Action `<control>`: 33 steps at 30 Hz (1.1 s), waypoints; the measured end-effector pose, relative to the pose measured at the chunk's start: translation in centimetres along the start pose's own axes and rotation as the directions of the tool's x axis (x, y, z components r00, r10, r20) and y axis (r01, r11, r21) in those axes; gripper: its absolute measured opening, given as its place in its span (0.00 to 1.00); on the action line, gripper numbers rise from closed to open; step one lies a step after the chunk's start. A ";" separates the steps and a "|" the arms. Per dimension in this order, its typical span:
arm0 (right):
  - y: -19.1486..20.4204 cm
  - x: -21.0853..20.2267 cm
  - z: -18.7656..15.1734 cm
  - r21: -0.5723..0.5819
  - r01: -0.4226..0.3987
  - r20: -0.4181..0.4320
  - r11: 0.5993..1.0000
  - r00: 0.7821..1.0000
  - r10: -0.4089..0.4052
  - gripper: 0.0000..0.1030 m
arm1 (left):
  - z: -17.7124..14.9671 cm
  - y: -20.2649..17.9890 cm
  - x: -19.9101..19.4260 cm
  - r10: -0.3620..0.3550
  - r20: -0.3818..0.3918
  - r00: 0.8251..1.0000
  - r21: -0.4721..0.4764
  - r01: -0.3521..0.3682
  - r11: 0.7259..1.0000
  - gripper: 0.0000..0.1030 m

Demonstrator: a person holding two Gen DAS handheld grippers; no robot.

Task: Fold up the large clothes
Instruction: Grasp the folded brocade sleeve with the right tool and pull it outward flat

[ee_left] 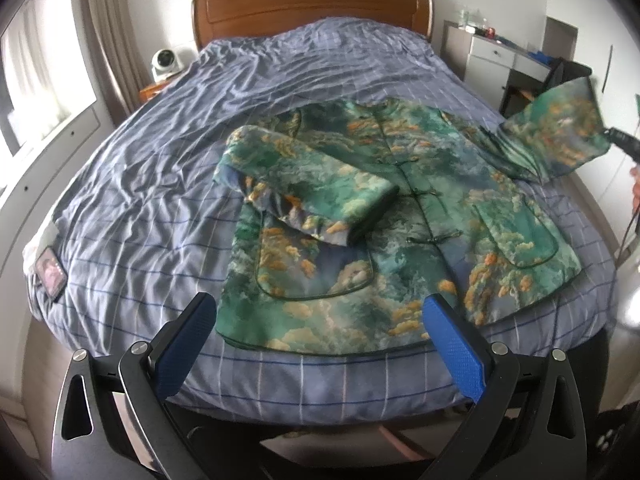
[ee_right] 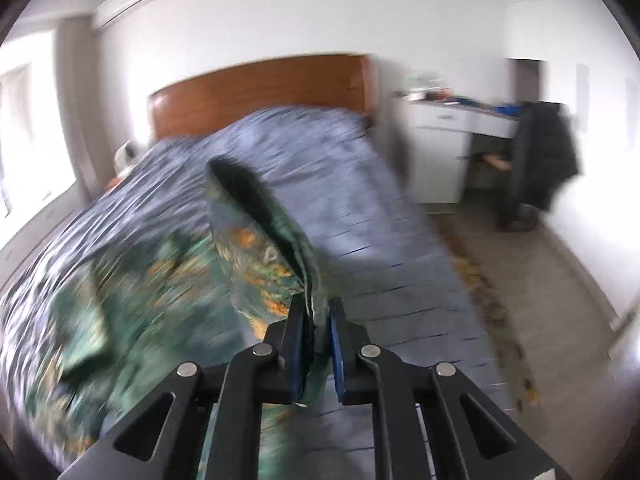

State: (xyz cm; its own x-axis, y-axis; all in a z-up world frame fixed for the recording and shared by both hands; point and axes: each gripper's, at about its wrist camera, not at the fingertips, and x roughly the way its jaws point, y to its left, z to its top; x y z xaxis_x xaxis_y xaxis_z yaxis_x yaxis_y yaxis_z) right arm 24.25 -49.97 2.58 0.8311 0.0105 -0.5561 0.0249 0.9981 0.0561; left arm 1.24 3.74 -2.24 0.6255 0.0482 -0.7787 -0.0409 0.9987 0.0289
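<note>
A green jacket with orange and white cloud print [ee_left: 384, 216] lies front up on the bed [ee_left: 152, 184]. One sleeve [ee_left: 320, 184] is folded across its chest. My left gripper [ee_left: 320, 308] is open and empty, above the jacket's hem at the bed's near edge. My right gripper [ee_right: 318, 316] is shut on the cuff of the other sleeve [ee_right: 276, 248] and holds it up off the bed. That raised sleeve shows at the right of the left wrist view [ee_left: 560, 136]. The right wrist view is blurred by motion.
The bed has a blue checked cover and a wooden headboard [ee_left: 312, 4]. A white fan [ee_left: 164, 62] stands on a bedside table at the left. A white desk [ee_left: 496, 56] and a chair with dark clothing [ee_right: 544, 160] stand at the right.
</note>
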 end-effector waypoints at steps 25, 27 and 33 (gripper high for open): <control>-13.8 1.5 -10.0 0.295 0.381 -0.209 0.876 0.921 -0.329 0.49 | -0.5 0.1 0.8 0.015 -0.013 1.000 0.002 -0.015 1.000 1.00; -11.9 0.6 -10.5 0.260 0.355 -0.185 0.898 0.931 -0.315 0.51 | -0.5 0.0 0.9 0.016 -0.014 1.000 0.009 -0.016 1.000 1.00; -5.4 -1.3 -11.7 0.143 0.255 -0.144 0.956 0.961 -0.234 0.53 | -0.6 -0.1 1.0 0.014 -0.016 1.000 0.015 -0.013 1.000 1.00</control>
State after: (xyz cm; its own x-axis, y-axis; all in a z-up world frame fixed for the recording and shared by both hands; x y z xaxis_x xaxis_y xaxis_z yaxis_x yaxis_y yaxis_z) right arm 16.54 -54.66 -6.69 0.7128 -0.2151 -0.6675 0.3152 0.9485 0.0310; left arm 1.41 3.64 -3.38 0.6124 0.0616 -0.7881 -0.0375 0.9981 0.0488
